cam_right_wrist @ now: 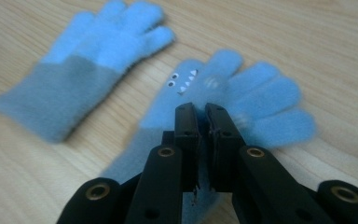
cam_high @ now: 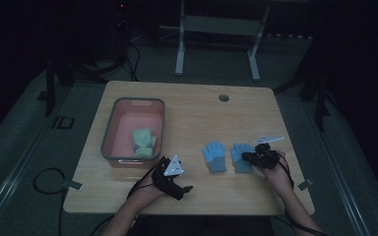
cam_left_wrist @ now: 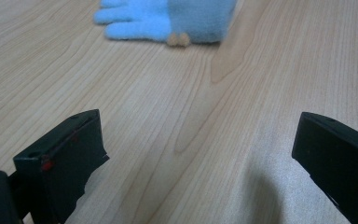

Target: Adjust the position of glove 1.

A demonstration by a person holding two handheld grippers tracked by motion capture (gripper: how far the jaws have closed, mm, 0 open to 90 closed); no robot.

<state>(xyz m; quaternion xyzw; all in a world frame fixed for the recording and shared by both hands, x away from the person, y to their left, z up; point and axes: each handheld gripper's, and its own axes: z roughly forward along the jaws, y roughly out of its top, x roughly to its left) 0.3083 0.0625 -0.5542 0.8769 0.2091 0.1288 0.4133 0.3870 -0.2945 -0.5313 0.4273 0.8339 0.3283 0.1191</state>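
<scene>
Two light blue gloves with grey-blue cuffs lie side by side on the wooden table. My right gripper hovers over the right glove, which bears a small toothed face; its jaws stand shut with no fabric visibly between them. Just beyond lies the left glove. My left gripper rests low near the table's front edge, jaws wide open over bare wood, aimed toward the left glove.
A pink bin with a grey rim stands at the table's left and holds a yellow-green glove. A small white strip lies just right of the right gripper. A round cable hole sits near the far edge.
</scene>
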